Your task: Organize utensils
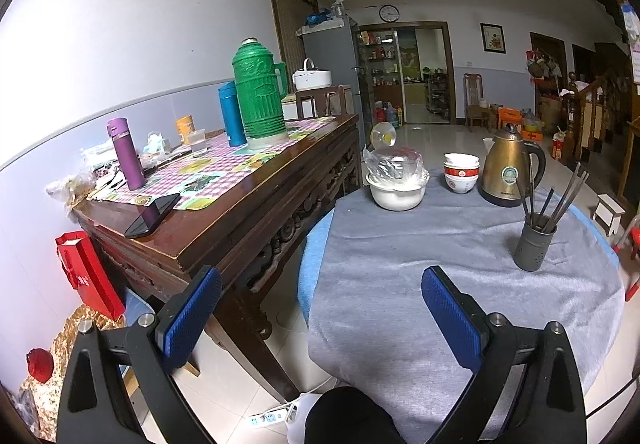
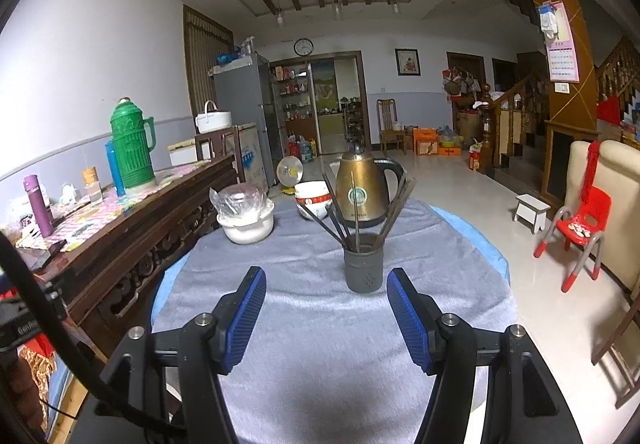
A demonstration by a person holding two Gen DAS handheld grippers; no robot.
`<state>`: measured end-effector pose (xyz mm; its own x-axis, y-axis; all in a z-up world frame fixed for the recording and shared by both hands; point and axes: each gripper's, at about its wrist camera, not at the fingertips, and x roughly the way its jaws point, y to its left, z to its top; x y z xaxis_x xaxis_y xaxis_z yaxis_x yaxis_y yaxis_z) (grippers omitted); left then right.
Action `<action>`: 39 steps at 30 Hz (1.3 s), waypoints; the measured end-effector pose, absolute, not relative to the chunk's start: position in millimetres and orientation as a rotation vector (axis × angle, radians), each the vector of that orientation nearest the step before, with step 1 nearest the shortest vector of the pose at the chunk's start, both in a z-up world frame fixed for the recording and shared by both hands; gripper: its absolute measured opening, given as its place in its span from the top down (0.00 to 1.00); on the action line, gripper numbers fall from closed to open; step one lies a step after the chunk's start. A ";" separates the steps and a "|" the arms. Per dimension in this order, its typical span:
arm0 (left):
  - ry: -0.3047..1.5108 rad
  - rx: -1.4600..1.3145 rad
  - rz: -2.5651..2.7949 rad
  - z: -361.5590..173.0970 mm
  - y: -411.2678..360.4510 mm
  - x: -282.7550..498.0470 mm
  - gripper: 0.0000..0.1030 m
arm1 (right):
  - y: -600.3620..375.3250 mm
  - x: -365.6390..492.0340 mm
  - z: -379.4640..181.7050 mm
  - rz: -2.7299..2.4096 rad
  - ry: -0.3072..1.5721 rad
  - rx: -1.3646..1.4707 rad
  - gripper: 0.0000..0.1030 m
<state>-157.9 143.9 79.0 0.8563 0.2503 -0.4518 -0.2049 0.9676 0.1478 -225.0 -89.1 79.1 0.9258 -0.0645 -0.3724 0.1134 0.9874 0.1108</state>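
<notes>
Grey fleecy cloth covers the round counter (image 2: pixel 320 344), with a blue layer peeking out around the rim. Writing-wise there's not much to read: the brass-coloured electric kettle (image 2: pixel 362 189) has a round green badge, too small to make out, and the stacked white bowls (image 1: pixel 461 171) carry a red band with a logo I can't read either. Part of a word shows on some black gear at the left edge of the right wrist view, cut off.

The dark grey utensil holder (image 2: pixel 363 262) stands upright mid-counter, in front of the kettle, with chopsticks (image 2: pixel 344 215) fanned out of it. A plastic-wrapped white pot (image 2: pixel 246 217) sits toward the left rim.

Both grippers are released, nothing between the pads. The right hand-held gripper (image 2: pixel 326 314) hovers just short of the holder, which sits a bit right of centre. The left hand-held gripper (image 1: pixel 322 318) straddles the counter's left edge, next to the carved wooden sideboard (image 1: pixel 240 219).

Plenty of bare cloth in front of the holder; the sideboard crowds the left side closely.
</notes>
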 end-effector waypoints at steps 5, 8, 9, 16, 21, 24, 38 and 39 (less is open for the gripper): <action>0.490 0.083 0.248 76.2 152.4 -157.7 0.03 | -78.3 -223.5 83.5 -0.081 0.365 0.114 0.33; 0.491 0.074 0.255 74.2 158.5 -158.3 0.03 | -71.8 -220.4 81.1 -0.074 0.377 0.105 0.33; 0.491 0.070 0.257 73.7 160.6 -158.5 0.03 | -70.6 -219.1 80.8 -0.072 0.382 0.105 0.33; 0.491 0.051 0.280 70.8 174.3 -158.6 0.03 | -63.6 -214.9 80.3 -0.062 0.393 0.101 0.33; 0.489 0.035 0.302 69.7 187.7 -158.7 0.03 | -50.4 -210.4 79.9 -0.049 0.392 0.086 0.33; 0.490 0.023 0.318 67.8 196.2 -159.3 0.03 | -41.8 -208.8 80.5 -0.039 0.389 0.073 0.33; 0.504 0.006 0.336 62.0 212.2 -160.6 0.03 | -26.8 -203.5 75.0 -0.012 0.397 0.099 0.33; 0.505 0.005 0.336 61.9 212.4 -160.3 0.03 | -26.8 -203.4 74.0 -0.011 0.400 0.099 0.33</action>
<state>-160.3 212.4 61.9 0.8219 0.3170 -0.4733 -0.3144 0.9453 0.0872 -203.4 -26.8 74.0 0.9211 0.0091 -0.3893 0.0301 0.9951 0.0945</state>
